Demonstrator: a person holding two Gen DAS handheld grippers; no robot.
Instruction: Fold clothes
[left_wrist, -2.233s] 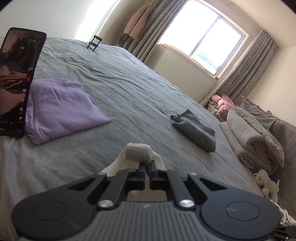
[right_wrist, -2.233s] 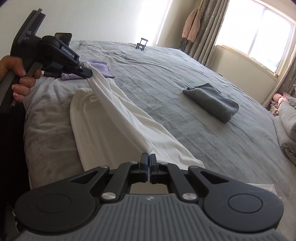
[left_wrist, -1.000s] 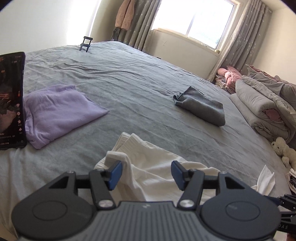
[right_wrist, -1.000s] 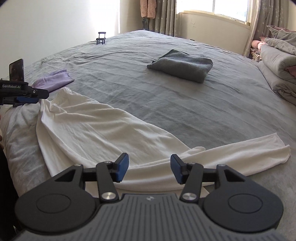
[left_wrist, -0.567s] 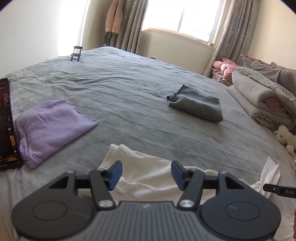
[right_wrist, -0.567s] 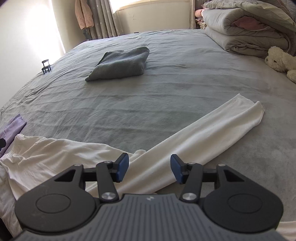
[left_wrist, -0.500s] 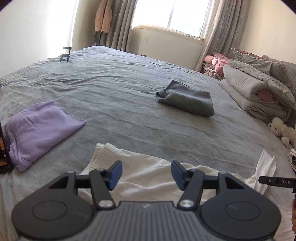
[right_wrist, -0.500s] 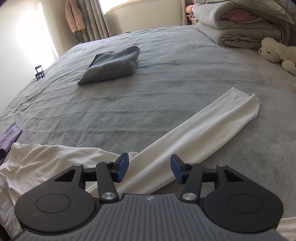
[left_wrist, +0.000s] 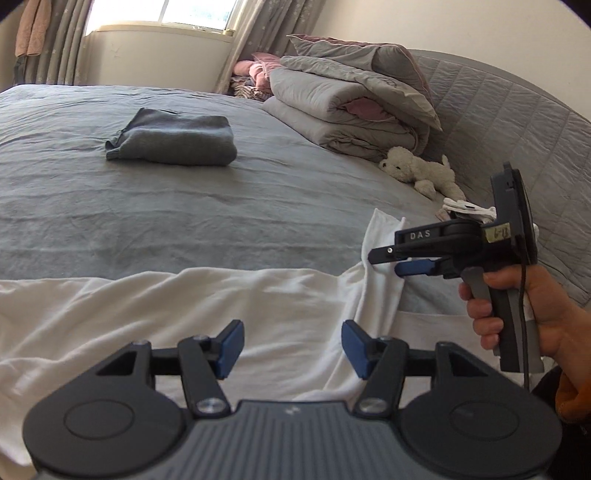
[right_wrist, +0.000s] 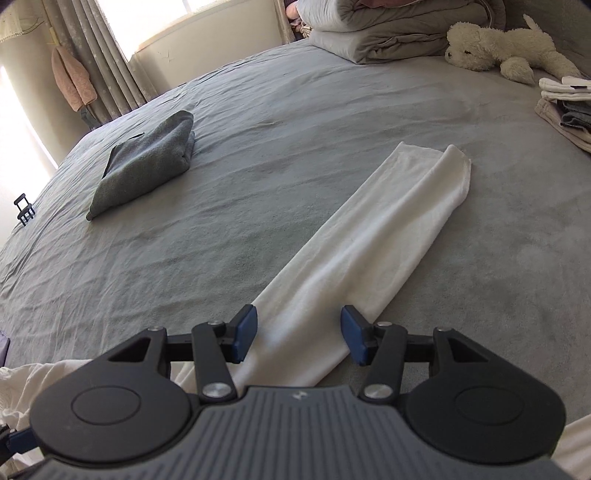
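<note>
A white long-sleeved garment (left_wrist: 155, 314) lies spread on the grey bed. My left gripper (left_wrist: 291, 347) is open and empty just above its body. One white sleeve (right_wrist: 373, 236) stretches away over the bed in the right wrist view. My right gripper (right_wrist: 299, 338) is open and empty over the near part of that sleeve. In the left wrist view the right gripper (left_wrist: 388, 258) shows at the right, held by a hand, open beside the sleeve (left_wrist: 380, 236).
A folded grey garment (left_wrist: 173, 142) lies further back on the bed (left_wrist: 147, 206); it also shows in the right wrist view (right_wrist: 147, 162). Folded duvets (left_wrist: 351, 110), a white plush toy (left_wrist: 417, 170) and a small stack of folded clothes (right_wrist: 565, 107) lie at the right.
Both grippers let go of the white garment and opened. It now lies on the bed. Both views have swung to the right; the right gripper has moved over the sleeve.
</note>
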